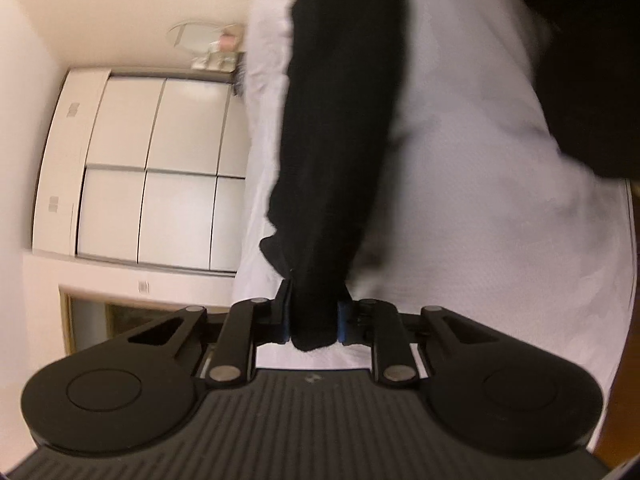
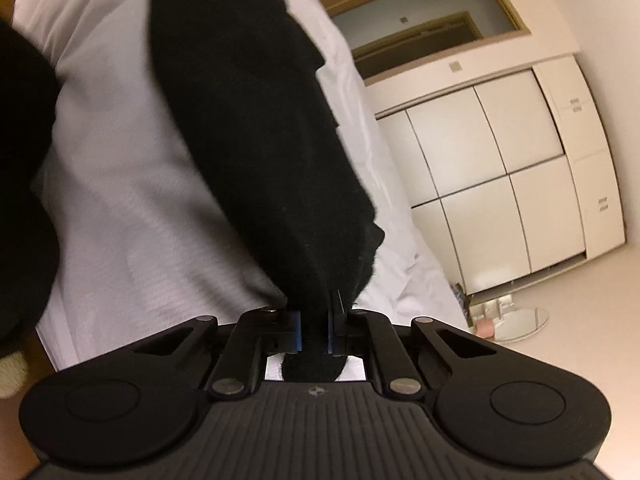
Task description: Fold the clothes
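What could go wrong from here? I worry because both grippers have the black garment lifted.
The left gripper and right gripper each pinch only a narrow bunched bit of the black garment, so it might slip free. The frames are blurred, hinting at fast motion; the hanging fabric could land crooked on the white bedding.

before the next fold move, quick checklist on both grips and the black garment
1. Left gripper shut on black garment: ok.
2. Right gripper shut on the garment too: ok.
3. Cloth seated deep between pads, ends poking through: ok.
4. Garment stretching away over white bedding: ok.
5. Garment flat and untwisted between grips: cannot tell, blurred.
6. Landing spot for the fold: cannot tell.
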`<state>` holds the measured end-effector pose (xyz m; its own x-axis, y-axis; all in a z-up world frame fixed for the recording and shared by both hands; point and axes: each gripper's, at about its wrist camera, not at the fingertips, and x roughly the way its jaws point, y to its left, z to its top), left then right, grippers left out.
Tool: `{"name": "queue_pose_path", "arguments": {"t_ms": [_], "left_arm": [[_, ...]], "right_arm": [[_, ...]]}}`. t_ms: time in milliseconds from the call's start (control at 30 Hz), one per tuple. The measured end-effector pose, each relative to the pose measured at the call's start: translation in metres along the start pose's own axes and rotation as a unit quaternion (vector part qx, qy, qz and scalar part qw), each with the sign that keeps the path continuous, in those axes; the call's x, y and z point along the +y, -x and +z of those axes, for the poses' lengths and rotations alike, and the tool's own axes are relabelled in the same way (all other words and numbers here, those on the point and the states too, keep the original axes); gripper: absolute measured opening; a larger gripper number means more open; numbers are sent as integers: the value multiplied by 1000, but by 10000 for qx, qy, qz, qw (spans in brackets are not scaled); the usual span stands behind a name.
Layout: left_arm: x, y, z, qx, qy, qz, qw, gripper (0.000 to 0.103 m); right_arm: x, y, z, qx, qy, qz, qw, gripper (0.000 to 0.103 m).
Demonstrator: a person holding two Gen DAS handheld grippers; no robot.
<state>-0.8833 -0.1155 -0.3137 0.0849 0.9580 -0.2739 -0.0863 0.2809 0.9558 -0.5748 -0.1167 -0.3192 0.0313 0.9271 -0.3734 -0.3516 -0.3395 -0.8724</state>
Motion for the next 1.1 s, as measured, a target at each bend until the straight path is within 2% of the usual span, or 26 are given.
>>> {"name": "queue_pose_path", "arguments": {"t_ms": [200, 400, 500, 567, 600, 700, 767, 800, 867, 900, 933, 967, 1033, 1100], "left_arm": [[17, 36, 5, -26, 509, -31, 9987, 18], [22, 84, -7, 91, 997, -402, 9942, 17], [50, 94, -12, 19, 1347, -585, 9892, 15], [82, 95, -13, -67, 1690, -679, 9833, 11], [98, 96, -14, -111, 1879, -655, 9799, 1], [142, 88, -15, -242, 2306, -660, 9705, 1], [148, 85, -17, -237, 2059, -607, 9764, 1], [145, 84, -19, -219, 1946, -571, 9790, 6], [113, 84, -19, -183, 1614, -683, 9844, 16], [97, 84, -20, -165, 1448, -739, 9866, 22], [80, 84, -20, -147, 1280, -794, 9885, 25], [64, 83, -20, -128, 1113, -849, 9901, 27], [32, 83, -21, -92, 777, -959, 9923, 39], [0, 84, -20, -140, 420, -890, 9950, 42]], "right_arm": [[-23, 36, 11, -57, -198, 122, 9997, 7], [-18, 79, 7, 50, -396, 776, 9962, 7], [-32, 89, 9, 45, -542, 1115, 9923, 5], [-58, 93, 12, -36, -807, 1266, 9887, 0], [-72, 100, 12, -121, -981, 1307, 9865, 0], [-118, 107, 16, -368, -1457, 1355, 9793, 0], [-144, 98, 19, -412, -1652, 1364, 9759, 0], [-150, 92, 17, -367, -1713, 1390, 9747, 0], [-146, 87, 7, -232, -1751, 1324, 9753, 16], [-135, 87, 1, -137, -1661, 1282, 9776, 35], [-123, 87, -4, -43, -1581, 1262, 9793, 48], [-108, 86, -9, 50, -1523, 1305, 9797, 49], [-72, 81, -15, 238, -1371, 1327, 9813, 50], [-35, 75, -20, 392, -1203, 1273, 9838, 51]]}}
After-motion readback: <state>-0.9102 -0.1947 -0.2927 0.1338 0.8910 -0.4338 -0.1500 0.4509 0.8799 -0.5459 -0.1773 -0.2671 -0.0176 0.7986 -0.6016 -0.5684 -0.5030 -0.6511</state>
